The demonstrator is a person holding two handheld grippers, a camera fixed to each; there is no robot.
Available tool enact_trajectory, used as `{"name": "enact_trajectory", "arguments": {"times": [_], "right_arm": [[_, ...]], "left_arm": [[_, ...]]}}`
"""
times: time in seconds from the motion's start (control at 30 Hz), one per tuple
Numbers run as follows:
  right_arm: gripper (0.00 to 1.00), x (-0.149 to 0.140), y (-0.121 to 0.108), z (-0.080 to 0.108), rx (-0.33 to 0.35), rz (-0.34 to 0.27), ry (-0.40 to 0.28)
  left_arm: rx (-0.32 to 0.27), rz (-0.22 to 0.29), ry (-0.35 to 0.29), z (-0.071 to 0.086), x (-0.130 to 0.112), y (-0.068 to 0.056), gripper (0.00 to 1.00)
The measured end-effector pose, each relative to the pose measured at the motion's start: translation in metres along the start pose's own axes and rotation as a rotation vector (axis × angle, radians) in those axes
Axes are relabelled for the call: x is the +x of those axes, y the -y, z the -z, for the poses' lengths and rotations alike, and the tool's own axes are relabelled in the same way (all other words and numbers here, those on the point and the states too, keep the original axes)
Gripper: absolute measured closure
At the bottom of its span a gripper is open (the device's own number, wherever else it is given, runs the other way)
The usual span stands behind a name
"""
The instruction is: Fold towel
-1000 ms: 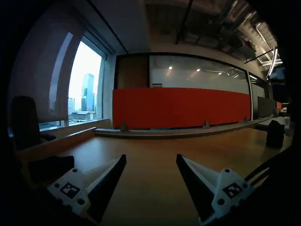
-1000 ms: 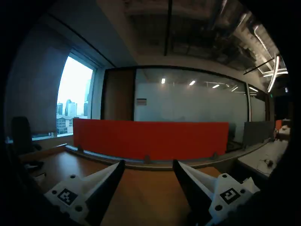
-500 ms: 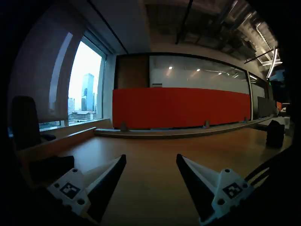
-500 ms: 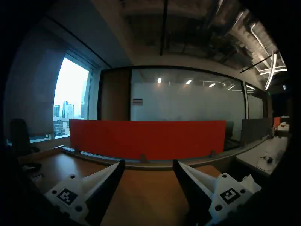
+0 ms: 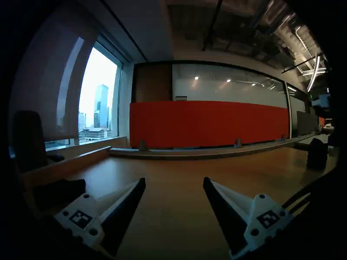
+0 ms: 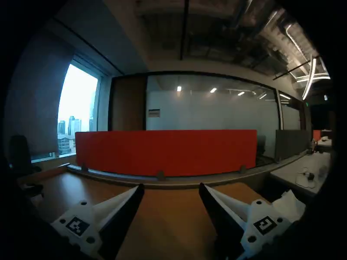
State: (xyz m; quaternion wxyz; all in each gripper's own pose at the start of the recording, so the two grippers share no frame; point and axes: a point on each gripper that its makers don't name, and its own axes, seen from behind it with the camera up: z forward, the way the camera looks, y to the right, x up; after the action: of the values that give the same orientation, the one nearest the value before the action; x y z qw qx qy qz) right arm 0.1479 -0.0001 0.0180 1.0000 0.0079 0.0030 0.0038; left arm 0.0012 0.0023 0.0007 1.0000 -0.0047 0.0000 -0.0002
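The left gripper is held about level and points forward with its two black-edged white fingers spread wide apart, and the right gripper, tilted a little more upward, also has its two fingers equally wide apart.

The desk is smooth, faintly glossy wood, and the red divider is matt, possibly cloth.

Nothing readable, tbh. Only square black-and-white marker tags on the left gripper and right gripper, no letters or digits. Small sign on far glass wall, too tiny to read.
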Motion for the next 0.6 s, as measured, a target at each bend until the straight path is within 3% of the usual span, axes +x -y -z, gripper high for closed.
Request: {"name": "enact_trajectory", "arguments": {"times": [0.37, 0.6], "right_arm": [[0.02, -0.051, -0.01, 0.004, -0.003, -0.019, 0.003], [0.02, -0.089, -0.028, 0.009, -0.054, -0.024, 0.021]], "left_arm": [[0.0, 0.0, 0.0, 0.0, 0.0, 0.0, 0.01], [0.0, 0.0, 0.0, 0.0, 0.0, -0.001, 0.01]]}}
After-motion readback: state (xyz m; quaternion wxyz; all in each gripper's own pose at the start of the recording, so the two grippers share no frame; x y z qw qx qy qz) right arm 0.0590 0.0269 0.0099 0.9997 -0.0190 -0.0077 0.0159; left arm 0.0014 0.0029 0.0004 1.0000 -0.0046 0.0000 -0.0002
